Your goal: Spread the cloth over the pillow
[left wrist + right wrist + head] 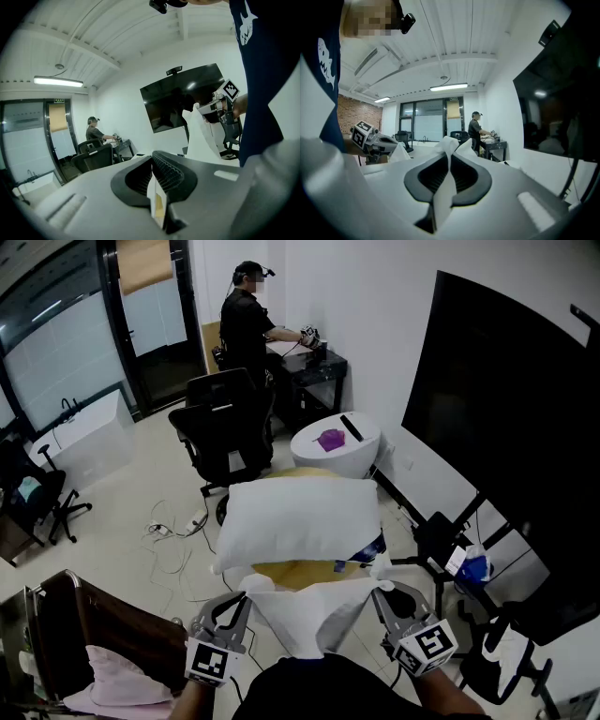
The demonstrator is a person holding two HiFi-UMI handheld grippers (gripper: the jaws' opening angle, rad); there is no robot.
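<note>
The left gripper is clamped on one upper corner of the white cloth. In the left gripper view its jaws are pressed together with a thin fold of fabric pinched between the ribbed pads. The right gripper holds the opposite upper corner. In the right gripper view its jaws are closed on a white strip of cloth that sticks up past the tips.

Both grippers point nearly level, away from the person. The cloth is stretched between them, its top edge roughly straight and the rest hanging in a V toward the person's body.

The white pillow lies just beyond the cloth's top edge, on a yellow support whose near edge shows beneath it. What that support is cannot be made out. The cloth does not cover the pillow, though its top edge sits near the pillow's near edge.

Past the pillow's far edge stands a round white table carrying a purple object. A black office chair stands to its left, and another person works at a dark desk by the far wall. A large black screen fills the right side.
</note>
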